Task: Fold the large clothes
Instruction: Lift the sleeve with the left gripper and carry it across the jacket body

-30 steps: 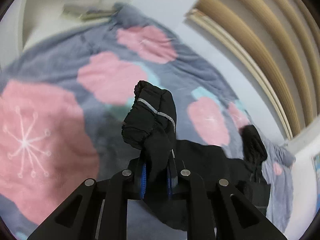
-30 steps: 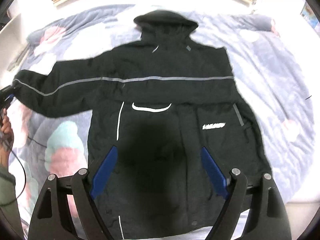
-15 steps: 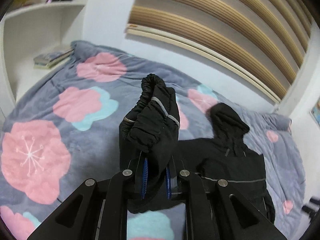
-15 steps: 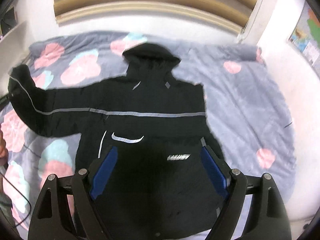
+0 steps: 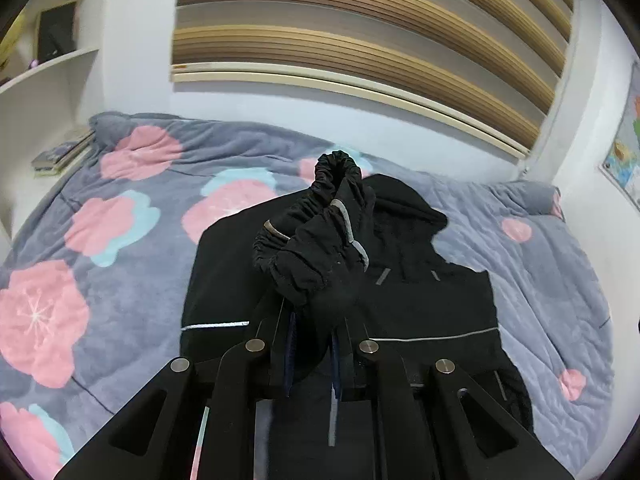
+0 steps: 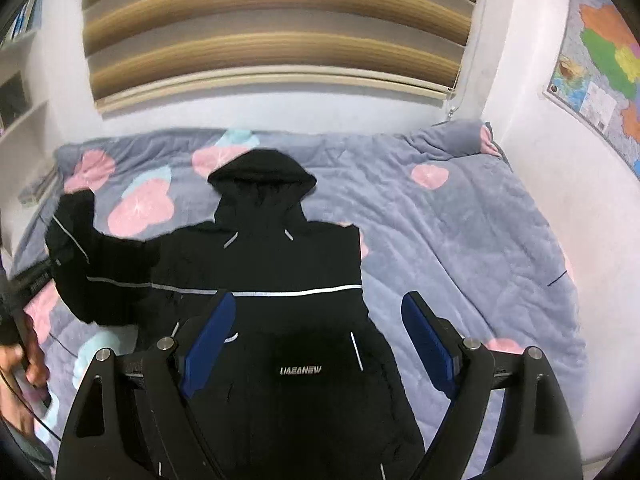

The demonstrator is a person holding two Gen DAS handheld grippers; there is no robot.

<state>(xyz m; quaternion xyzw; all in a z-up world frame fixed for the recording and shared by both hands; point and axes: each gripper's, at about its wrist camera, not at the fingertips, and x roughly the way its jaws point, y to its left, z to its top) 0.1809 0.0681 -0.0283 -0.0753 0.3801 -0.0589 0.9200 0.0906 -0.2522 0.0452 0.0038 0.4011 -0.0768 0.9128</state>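
Lying flat on the quilt (image 6: 460,240), the black jacket (image 6: 280,264) is resting front-up, hood (image 6: 262,176) toward the headboard wall and hem toward the right gripper (image 6: 316,340), so its long axis is running straight away from that gripper. The left gripper (image 5: 312,354) is clamping the cuff (image 5: 316,240) of one sleeve (image 6: 80,256) and holding it raised above the chest panel; in the right view that sleeve is sticking up and out on the left side. The right gripper is hovering over the lower torso with fingers wide apart, holding nothing. Judgement: the sleeve fold is in progress, and the left gripper is the nearer one; the cuff is needing to travel across the chest toward the far shoulder. Fabric is looking padded and matte, with thin reflective piping and an elasticated, gathered cuff. The quilt is looking plush, grey with pink flowers.
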